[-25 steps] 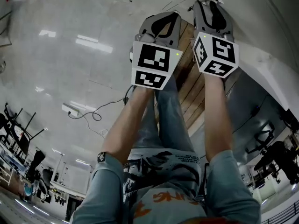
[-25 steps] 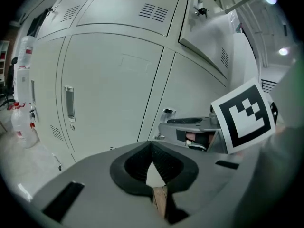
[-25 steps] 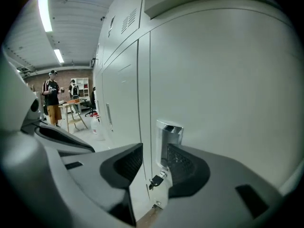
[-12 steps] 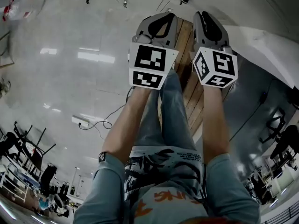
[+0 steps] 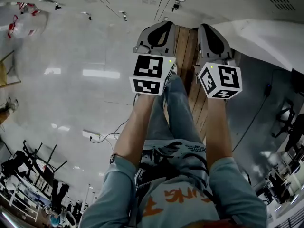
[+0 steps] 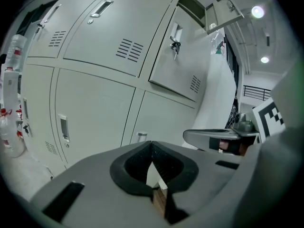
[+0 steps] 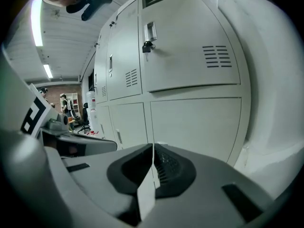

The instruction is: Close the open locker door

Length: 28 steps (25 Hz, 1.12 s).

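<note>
Facing a bank of grey lockers (image 6: 95, 103) with both arms stretched forward. Holds the left tongs (image 6: 152, 144) clenched, tips pressed together, gripping nothing. Draws the right tongs (image 7: 153, 146) shut at this instant, closing on empty air, tips already all but met.

Finds the open locker door (image 6: 222, 12) at the upper right of the left gripper view, swung out from the top row and seen from below, beside its dark cavity (image 6: 192, 4) just to the left. Picks up what looks like that same cavity as a dark strip at the top centre of the right gripper view, above a shut door with keys (image 7: 147, 45) hanging at the latch.

Touches neither that door nor any cabinet with either tool. Stands well apart from the target, far below its level. Shows, in the head view, only the two tools side by side at the upper middle of the frame, over wooden boards (image 5: 184, 51) and a glossy floor (image 5: 71, 89).

Counts nothing of the task as done, judging by this: panel wide open, no contact made. Leaves everything to do: raising a tool to the panel, setting closed tips against its outer face, swinging it round until flush with the row. Suggests a push rather than a pinch.
</note>
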Motion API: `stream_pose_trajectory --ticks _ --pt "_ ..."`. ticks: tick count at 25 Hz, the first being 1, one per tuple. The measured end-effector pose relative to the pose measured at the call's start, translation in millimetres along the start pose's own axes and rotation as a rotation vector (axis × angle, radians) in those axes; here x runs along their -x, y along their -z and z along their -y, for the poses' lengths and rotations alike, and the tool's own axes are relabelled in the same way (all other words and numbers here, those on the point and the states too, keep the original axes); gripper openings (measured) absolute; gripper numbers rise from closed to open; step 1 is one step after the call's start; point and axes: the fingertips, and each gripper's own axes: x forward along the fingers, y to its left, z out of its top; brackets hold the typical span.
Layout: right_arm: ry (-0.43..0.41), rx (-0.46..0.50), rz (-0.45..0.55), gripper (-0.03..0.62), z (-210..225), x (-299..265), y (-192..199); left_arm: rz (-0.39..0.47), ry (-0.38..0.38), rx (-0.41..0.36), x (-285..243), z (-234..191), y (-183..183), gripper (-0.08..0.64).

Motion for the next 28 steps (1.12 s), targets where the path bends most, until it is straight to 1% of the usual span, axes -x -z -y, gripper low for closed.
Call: stream_pose_trajectory --ticks 3,8,10,14,17,23,28 --pt "0.005 -0.016 0.033 0.032 -2.6 14.8 -28.1 0.023 0.005 0.019 12.9 4.4 -21.7 0.021" --pt "-0.002 -0.039 0.082 0.028 -12.1 41.4 -67.8 0.043 -0.021 0.043 36.9 12.2 -52.6 0.021" --pt "-0.002 -0.053 0.098 0.028 -13.8 50.1 -81.8 0.051 -0.034 0.035 44.3 17.8 -67.5 0.021" --pt "0.005 -0.056 0.121 0.028 -16.5 66.4 -109.0 0.066 -0.038 -0.026 56.7 34.1 -99.5 0.021" --pt "0.011 -0.046 0.137 0.029 -19.2 76.8 -126.6 0.085 -0.046 -0.055 66.6 42.0 -120.8 0.021" --pt "0.037 -0.054 0.174 0.029 -25.7 104.8 -152.8 0.094 -0.047 -0.100 88.4 59.0 -147.3 0.021" --pt "0.033 0.003 0.207 0.029 -34.3 122.4 -175.1 0.117 -0.020 -0.191 97.7 82.1 -172.1 0.021"
